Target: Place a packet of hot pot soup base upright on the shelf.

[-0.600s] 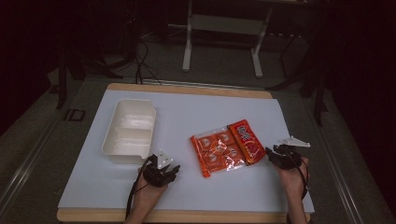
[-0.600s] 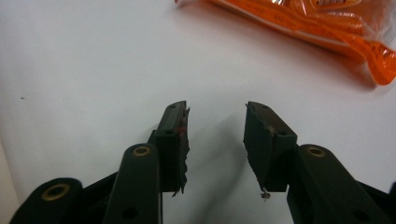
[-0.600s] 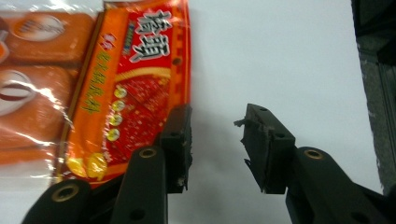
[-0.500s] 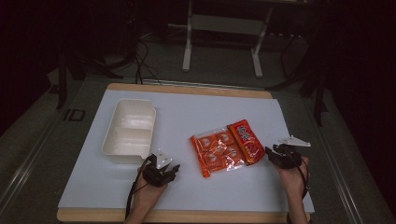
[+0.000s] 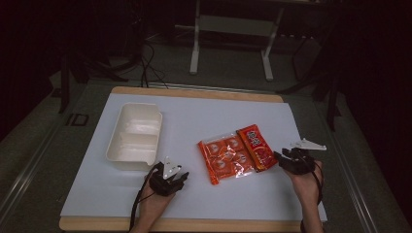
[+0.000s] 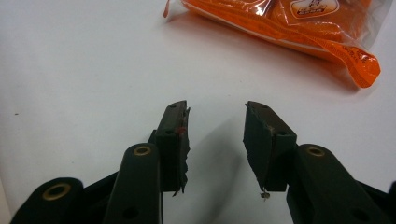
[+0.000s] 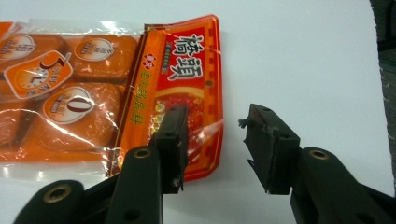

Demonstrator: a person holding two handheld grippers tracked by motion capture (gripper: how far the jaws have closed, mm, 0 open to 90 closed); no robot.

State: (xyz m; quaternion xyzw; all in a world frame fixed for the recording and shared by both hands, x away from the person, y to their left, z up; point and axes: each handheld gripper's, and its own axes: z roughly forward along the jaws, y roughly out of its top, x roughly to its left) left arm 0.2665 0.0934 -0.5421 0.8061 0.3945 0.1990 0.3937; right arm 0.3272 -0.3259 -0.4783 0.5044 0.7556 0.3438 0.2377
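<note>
An orange multi-pack of snacks (image 5: 224,158) lies flat in the middle of the white table top, with a red sachet (image 5: 254,147) overlapping its right side. My right gripper (image 5: 282,159) sits just right of the sachet, pointing left at it. In the right gripper view the right gripper (image 7: 215,135) is open; its left jaw hovers over the red sachet (image 7: 182,79), whose edge lies in the gap, unpinched. My left gripper (image 5: 182,177) rests left of the pack. It is open with bare table between its jaws (image 6: 215,135), and the orange pack (image 6: 299,23) lies ahead.
A white two-compartment tray (image 5: 145,114) stands at the left, just beyond my left gripper. The table's wooden edge (image 5: 194,224) runs along the front. Dark floor, cables and a metal stand (image 5: 231,24) lie beyond the table.
</note>
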